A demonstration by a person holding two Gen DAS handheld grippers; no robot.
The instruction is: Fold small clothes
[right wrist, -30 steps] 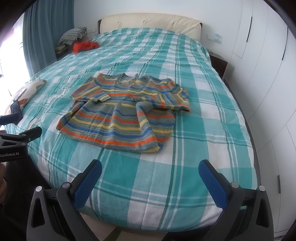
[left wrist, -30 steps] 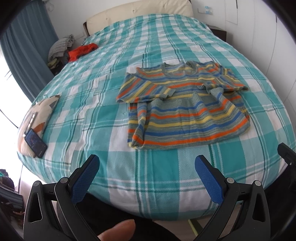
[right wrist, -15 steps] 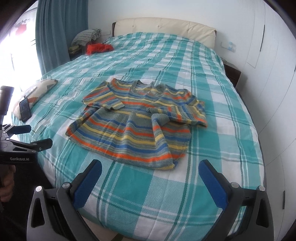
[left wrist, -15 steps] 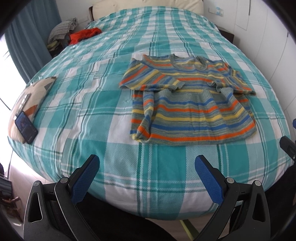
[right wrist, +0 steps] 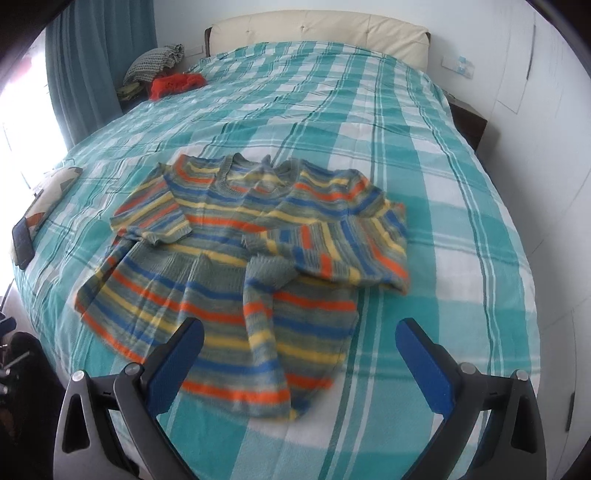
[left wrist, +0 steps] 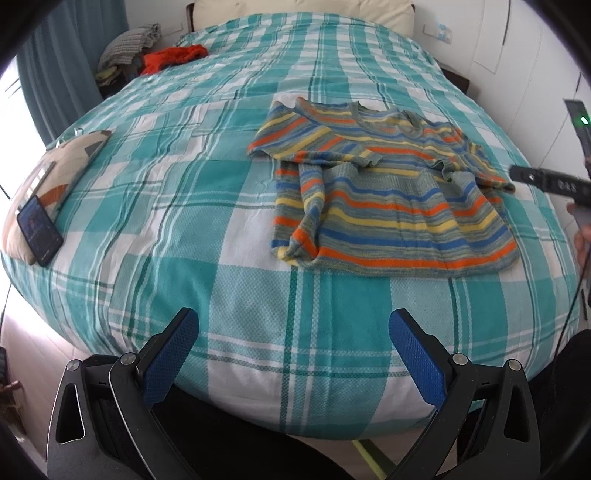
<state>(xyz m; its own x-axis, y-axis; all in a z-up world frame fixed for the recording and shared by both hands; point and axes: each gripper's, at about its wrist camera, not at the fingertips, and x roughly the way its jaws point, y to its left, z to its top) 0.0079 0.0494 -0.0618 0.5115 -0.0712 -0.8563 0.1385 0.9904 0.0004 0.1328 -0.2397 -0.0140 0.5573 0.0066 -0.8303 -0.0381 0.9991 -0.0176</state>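
Note:
A small striped sweater (left wrist: 388, 199) in orange, yellow, blue and grey lies flat on the teal plaid bed (left wrist: 184, 206), both sleeves folded in across its front. It also shows in the right wrist view (right wrist: 255, 258). My left gripper (left wrist: 293, 354) is open and empty above the bed's near edge, short of the sweater and to its left. My right gripper (right wrist: 299, 358) is open and empty, hovering just over the sweater's bottom hem. The right gripper's body (left wrist: 550, 182) shows at the right edge of the left wrist view.
A phone (left wrist: 38, 230) rests on a patterned cushion (left wrist: 70, 162) at the bed's left edge. A red garment (left wrist: 173, 59) and a grey knit pile (left wrist: 129, 42) lie at the far left corner. A cream headboard (right wrist: 317, 31) and white wardrobe doors (right wrist: 554, 110) bound the bed.
Both grippers have moved forward toward the bed. The right gripper has come close over the sweater's hem. The sweater has not moved.

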